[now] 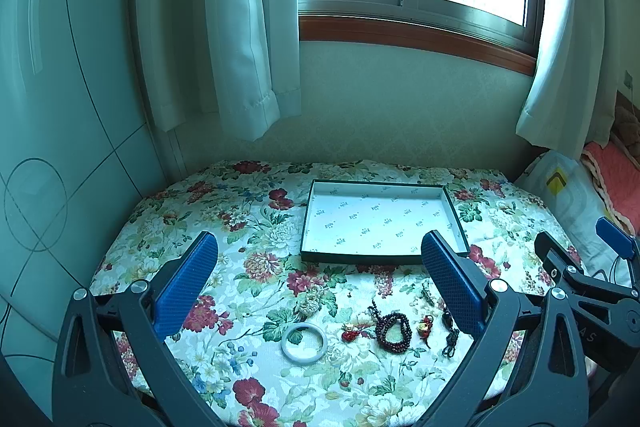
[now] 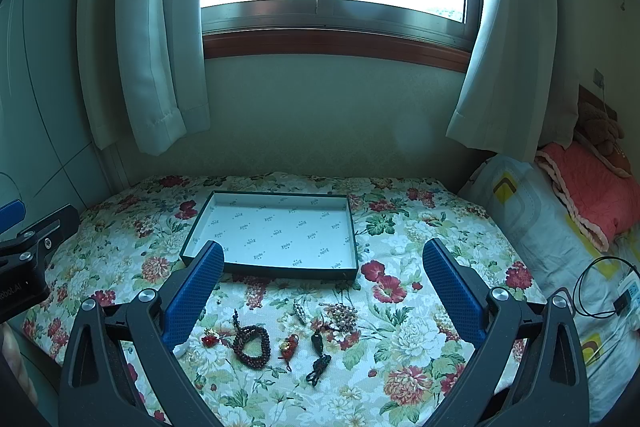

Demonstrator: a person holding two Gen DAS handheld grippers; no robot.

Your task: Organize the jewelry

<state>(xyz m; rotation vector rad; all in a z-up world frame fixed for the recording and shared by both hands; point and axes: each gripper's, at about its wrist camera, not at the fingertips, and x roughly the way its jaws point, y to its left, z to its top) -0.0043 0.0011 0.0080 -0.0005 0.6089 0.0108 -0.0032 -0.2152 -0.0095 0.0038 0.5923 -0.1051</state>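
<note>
My left gripper (image 1: 320, 247) and right gripper (image 2: 323, 251) both agape, empty; jewelry (image 2: 280, 339) at six o'clock of the tray (image 2: 272, 273), between my right fingers.

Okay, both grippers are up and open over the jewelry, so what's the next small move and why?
Probably lower the left gripper onto the white bangle. It lies almost between that gripper's open fingers, apart from the other pieces, and the tray behind it holds nothing yet. The right gripper hangs open over the dark bead bracelet and could follow.

floral bedspread (image 2: 400, 327); tray (image 2: 348, 227), bangle (image 1: 304, 341), beads (image 2: 251, 345)
</note>
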